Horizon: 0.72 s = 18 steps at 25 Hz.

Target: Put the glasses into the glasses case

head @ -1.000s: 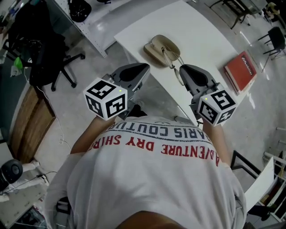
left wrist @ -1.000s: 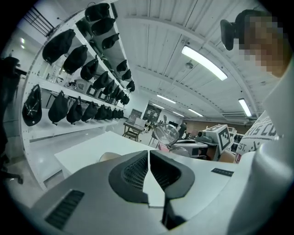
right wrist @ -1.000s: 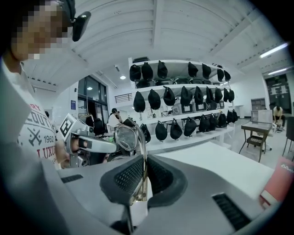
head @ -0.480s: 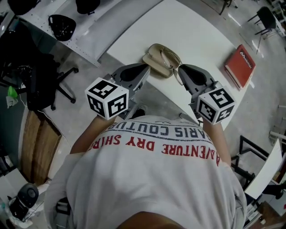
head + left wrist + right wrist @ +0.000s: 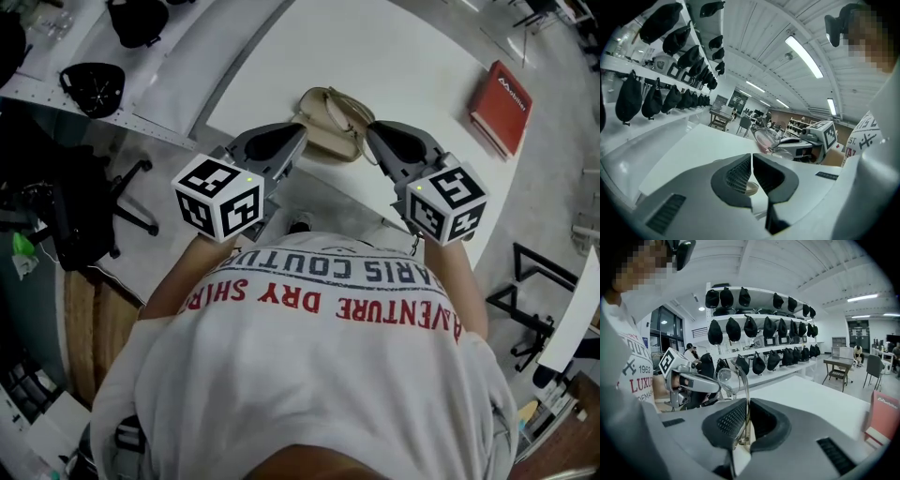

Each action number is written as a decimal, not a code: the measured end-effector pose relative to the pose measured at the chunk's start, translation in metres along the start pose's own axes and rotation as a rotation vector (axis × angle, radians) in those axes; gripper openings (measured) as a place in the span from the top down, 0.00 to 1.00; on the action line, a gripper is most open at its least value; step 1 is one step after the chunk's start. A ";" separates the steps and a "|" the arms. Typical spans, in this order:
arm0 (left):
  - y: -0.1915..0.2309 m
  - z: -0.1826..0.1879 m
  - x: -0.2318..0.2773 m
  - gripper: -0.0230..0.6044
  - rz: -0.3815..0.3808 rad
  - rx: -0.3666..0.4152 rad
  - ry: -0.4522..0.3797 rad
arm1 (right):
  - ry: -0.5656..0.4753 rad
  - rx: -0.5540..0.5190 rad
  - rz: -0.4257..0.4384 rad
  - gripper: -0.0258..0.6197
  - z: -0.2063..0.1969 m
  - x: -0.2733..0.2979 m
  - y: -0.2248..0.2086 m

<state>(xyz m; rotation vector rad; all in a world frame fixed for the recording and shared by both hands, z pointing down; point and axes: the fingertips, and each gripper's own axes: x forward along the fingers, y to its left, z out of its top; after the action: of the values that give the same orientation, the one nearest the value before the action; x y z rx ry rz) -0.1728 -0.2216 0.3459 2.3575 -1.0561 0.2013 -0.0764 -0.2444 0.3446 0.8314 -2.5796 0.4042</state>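
The glasses (image 5: 726, 377) are a thin wire-framed pair with clear, rounded lenses. One lens stands up above and to the left of the right gripper (image 5: 747, 401), whose jaws are clenched on a slim metal part of the frame running upright between the pads. From the left gripper view the same pair (image 5: 767, 138) shows side-on in front of the other tool, and the nearer lens looks faintly pink. In the head view the right gripper (image 5: 371, 129) points at the right edge of the glasses case (image 5: 323, 120) - a beige clamshell lying open near the front edge of the white table (image 5: 412, 56). The wire frame is only a faint line there, and whether it touches the case cannot be told. The left gripper (image 5: 298, 131) points at the case's left side. In its own view the jaws (image 5: 752, 158) are pressed together with only a hairline slit between the pads and nothing in it - a sliver of beige shows below them. A red book (image 5: 502, 94) lies well apart, toward the table's far right. Shelves of black caps (image 5: 759, 326) line the wall beyond.
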 end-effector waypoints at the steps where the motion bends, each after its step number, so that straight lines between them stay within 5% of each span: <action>1: 0.004 -0.001 0.002 0.91 -0.008 0.002 0.008 | 0.006 0.003 -0.008 0.90 -0.002 0.004 -0.001; 18: 0.059 -0.031 0.033 0.91 -0.057 0.001 0.125 | 0.177 0.053 -0.058 0.90 -0.065 0.059 -0.026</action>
<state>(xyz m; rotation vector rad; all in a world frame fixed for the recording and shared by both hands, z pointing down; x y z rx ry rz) -0.1904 -0.2587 0.4083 2.3394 -0.9287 0.3231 -0.0856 -0.2687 0.4327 0.8466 -2.3853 0.5072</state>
